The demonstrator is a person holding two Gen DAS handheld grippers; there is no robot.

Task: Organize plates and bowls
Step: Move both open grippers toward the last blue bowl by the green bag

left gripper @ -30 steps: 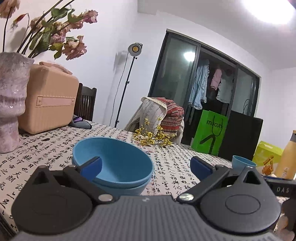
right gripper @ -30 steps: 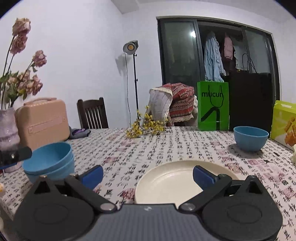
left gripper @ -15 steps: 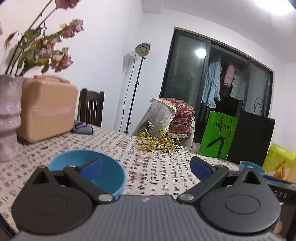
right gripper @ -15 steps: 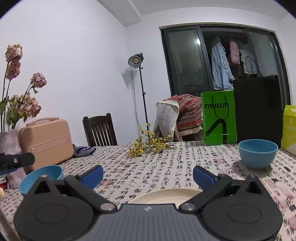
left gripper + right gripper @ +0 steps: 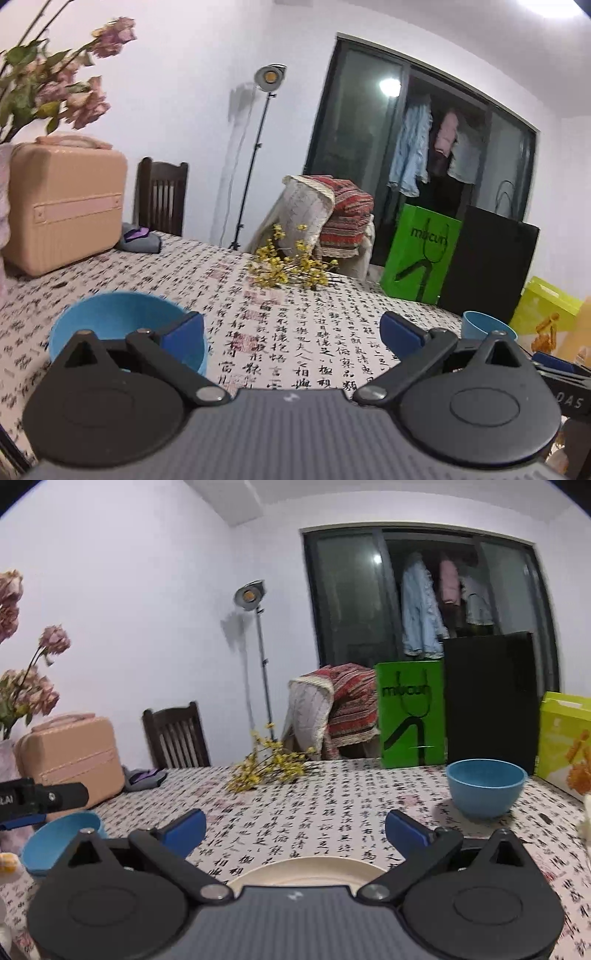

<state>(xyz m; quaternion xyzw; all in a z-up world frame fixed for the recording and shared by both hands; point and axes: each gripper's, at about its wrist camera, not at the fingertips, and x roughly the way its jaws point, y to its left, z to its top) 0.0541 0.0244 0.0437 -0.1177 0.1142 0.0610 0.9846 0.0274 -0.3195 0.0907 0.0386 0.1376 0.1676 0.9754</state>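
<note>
The left gripper is being held with its blue pads spread wide and nothing between them; a blue bowl is being partly hidden behind its left finger at the lower left of the frame, resting on the patterned tablecloth; a second blue bowl is being seen at the lower right, past the right finger, well apart from the first. A sprig of yellow flowers is lying on the cloth at centre frame; a peach case is standing at the left edge, with dried pink flowers being shown blurred above it.

The right gripper is likewise being held agape and empty; a cream plate is lying just below and between its fingers at the bottom centre, its near part being covered by the gripper body. One blue bowl is sitting at the right of the frame, clear of the plate; the other is being seen at the lower left, under the dark tip of the other gripper. A green bag and a black bag are standing at the far table edge, upper right; a lamp stand is being shown against the white wall.
</note>
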